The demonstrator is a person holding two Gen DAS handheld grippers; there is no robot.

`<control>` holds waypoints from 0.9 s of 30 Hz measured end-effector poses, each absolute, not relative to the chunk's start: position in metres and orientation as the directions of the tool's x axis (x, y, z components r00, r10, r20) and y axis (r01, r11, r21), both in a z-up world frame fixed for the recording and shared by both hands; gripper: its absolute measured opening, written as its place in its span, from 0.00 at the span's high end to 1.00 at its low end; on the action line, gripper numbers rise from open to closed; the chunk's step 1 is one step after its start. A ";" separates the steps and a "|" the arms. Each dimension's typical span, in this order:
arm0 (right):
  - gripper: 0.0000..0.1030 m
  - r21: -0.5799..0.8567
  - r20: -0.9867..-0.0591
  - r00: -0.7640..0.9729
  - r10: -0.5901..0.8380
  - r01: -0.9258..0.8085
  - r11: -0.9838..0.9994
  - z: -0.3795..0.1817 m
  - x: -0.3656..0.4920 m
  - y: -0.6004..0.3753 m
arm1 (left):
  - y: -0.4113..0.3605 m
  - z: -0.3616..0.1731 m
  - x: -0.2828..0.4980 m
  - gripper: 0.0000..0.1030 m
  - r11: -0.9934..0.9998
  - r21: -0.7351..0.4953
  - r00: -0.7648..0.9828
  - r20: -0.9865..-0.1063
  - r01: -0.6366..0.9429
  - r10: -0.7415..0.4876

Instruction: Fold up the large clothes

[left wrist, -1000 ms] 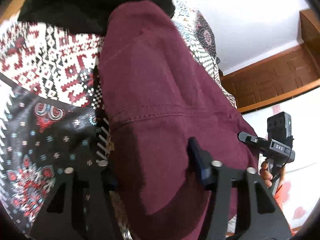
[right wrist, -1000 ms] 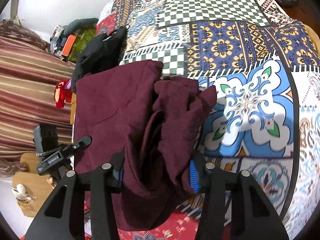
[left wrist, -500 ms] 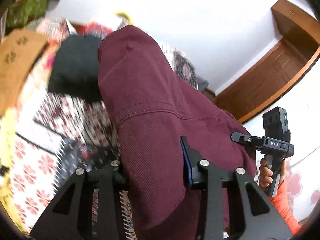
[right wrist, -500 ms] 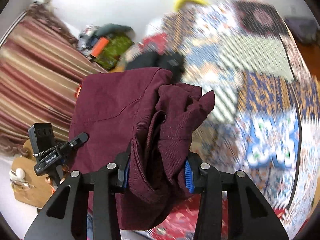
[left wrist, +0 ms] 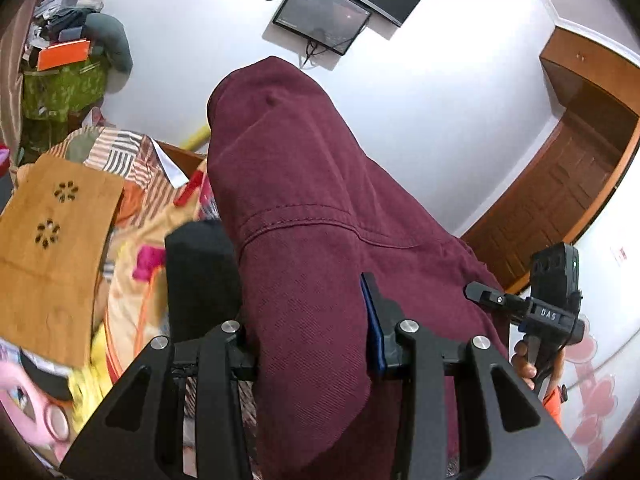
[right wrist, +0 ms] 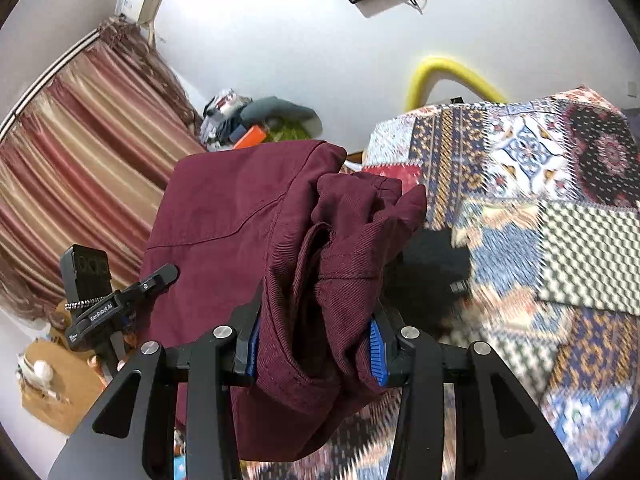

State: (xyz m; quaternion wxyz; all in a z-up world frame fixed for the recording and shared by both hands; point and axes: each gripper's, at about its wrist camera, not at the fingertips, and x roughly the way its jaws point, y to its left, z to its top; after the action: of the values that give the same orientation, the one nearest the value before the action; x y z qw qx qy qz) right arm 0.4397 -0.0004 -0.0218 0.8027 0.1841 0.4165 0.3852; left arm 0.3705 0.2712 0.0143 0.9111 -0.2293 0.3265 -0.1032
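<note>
- Spreading below us on the right is the patterned bedspread [right wrist: 560,184], the biggest open surface in view; its far edge ends near the white wall [left wrist: 460,92], so we judge there is room to lay things flat.
- Hanging between our 2 grippers is the maroon garment [left wrist: 304,240], lifted off the bed, bunched, with no clean fold showing; we judge the folding is at an early stage and nearly all of it is left.
- A black cloth [right wrist: 432,268] lies on the bed just beyond the garment and may crowd the landing spot.
- Our left gripper [left wrist: 308,344] is clamped, partly closed, on thick maroon cloth.
- Our right gripper [right wrist: 316,348] pinches a gathered wad of the same garment.
</note>
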 end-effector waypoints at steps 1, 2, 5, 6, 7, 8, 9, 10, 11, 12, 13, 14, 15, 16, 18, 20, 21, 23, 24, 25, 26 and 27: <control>0.63 0.622 -0.525 0.360 0.771 -0.456 0.637 -0.027 0.447 0.003 | 0.280 0.010 0.384 0.63 0.875 -0.483 0.762 -0.552 0.038 -0.338; 0.63 0.625 -0.527 0.365 0.768 -0.446 0.641 -0.033 0.454 0.006 | 0.287 0.006 0.397 0.63 0.877 -0.480 0.756 -0.561 0.032 -0.336; 0.63 0.643 -0.544 0.366 0.755 -0.396 0.655 -0.068 0.483 0.019 | 0.300 -0.012 0.439 0.62 0.889 -0.458 0.724 -0.613 -0.001 -0.315; 0.63 0.651 -0.558 0.359 0.748 -0.369 0.663 -0.088 0.495 0.022 | 0.301 -0.019 0.449 0.62 0.893 -0.450 0.715 -0.628 -0.012 -0.307; 0.63 0.653 -0.573 0.352 0.740 -0.349 0.672 -0.100 0.502 0.025 | 0.305 -0.033 0.466 0.62 0.897 -0.442 0.697 -0.651 -0.027 -0.300; 0.63 0.651 -0.596 0.342 0.727 -0.324 0.686 -0.118 0.511 0.027 | 0.308 -0.050 0.482 0.62 0.898 -0.439 0.678 -0.673 -0.044 -0.296; 0.63 0.645 -0.624 0.328 0.709 -0.295 0.705 -0.137 0.519 0.030 | 0.313 -0.066 0.496 0.61 0.895 -0.442 0.660 -0.691 -0.063 -0.295; 0.63 0.639 -0.645 0.317 0.695 -0.275 0.719 -0.149 0.525 0.032 | 0.315 -0.083 0.506 0.61 0.890 -0.448 0.638 -0.710 -0.084 -0.297; 0.63 0.626 -0.674 0.301 0.674 -0.251 0.738 -0.168 0.531 0.032 | 0.317 -0.111 0.520 0.61 0.883 -0.455 0.602 -0.739 -0.113 -0.303; 0.63 0.619 -0.689 0.291 0.664 -0.240 0.748 -0.179 0.534 0.032 | 0.318 -0.134 0.527 0.61 0.884 -0.450 0.576 -0.759 -0.128 -0.303; 0.62 0.626 -0.690 0.282 0.667 -0.233 0.745 -0.190 0.537 0.029 | 0.317 -0.153 0.533 0.56 0.890 -0.432 0.551 -0.782 -0.144 -0.291; 0.62 0.638 -0.679 0.280 0.679 -0.234 0.734 -0.194 0.537 0.025 | 0.315 -0.171 0.537 0.51 0.903 -0.401 0.532 -0.804 -0.155 -0.266; 0.61 0.644 -0.669 0.278 0.689 -0.246 0.724 -0.196 0.537 0.022 | 0.312 -0.184 0.537 0.49 0.916 -0.374 0.533 -0.810 -0.147 -0.245; 0.59 0.637 -0.672 0.276 0.687 -0.258 0.727 -0.194 0.536 0.021 | 0.310 -0.186 0.533 0.47 0.921 -0.367 0.545 -0.803 -0.132 -0.242; 0.56 0.601 -0.693 0.290 0.660 -0.274 0.751 -0.187 0.530 0.021 | 0.309 -0.184 0.527 0.47 0.923 -0.369 0.565 -0.786 -0.105 -0.251; 0.52 0.540 -0.720 0.330 0.611 -0.286 0.791 -0.174 0.518 0.020 | 0.310 -0.181 0.522 0.47 0.922 -0.369 0.553 -0.795 -0.118 -0.248; 0.52 0.516 -0.728 0.349 0.590 -0.289 0.807 -0.168 0.512 0.018 | 0.311 -0.178 0.522 0.47 0.920 -0.368 0.549 -0.800 -0.134 -0.240; 0.52 0.478 -0.739 0.377 0.558 -0.291 0.829 -0.153 0.498 0.012 | 0.311 -0.172 0.511 0.47 0.923 -0.349 0.553 -0.807 -0.163 -0.207; 0.52 0.468 -0.741 0.382 0.552 -0.294 0.833 -0.150 0.496 0.012 | 0.309 -0.166 0.508 0.47 0.927 -0.332 0.557 -0.810 -0.173 -0.186; 0.52 0.456 -0.742 0.390 0.545 -0.302 0.837 -0.143 0.489 0.009 | 0.307 -0.160 0.500 0.47 0.933 -0.311 0.560 -0.812 -0.181 -0.162; 0.52 0.441 -0.742 0.401 0.537 -0.312 0.842 -0.133 0.479 0.006 | 0.304 -0.154 0.492 0.47 0.941 -0.284 0.562 -0.816 -0.185 -0.136; 0.52 0.422 -0.738 0.416 0.531 -0.330 0.845 -0.121 0.469 0.003 | 0.301 -0.147 0.484 0.47 0.947 -0.262 0.564 -0.817 -0.185 -0.116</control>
State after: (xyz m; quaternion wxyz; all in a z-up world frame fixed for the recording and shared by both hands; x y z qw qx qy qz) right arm 0.4686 0.0029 -0.1214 0.8347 0.1061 0.4750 0.2578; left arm 0.4844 0.3009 -0.1471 0.8695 -0.1614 0.4663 0.0198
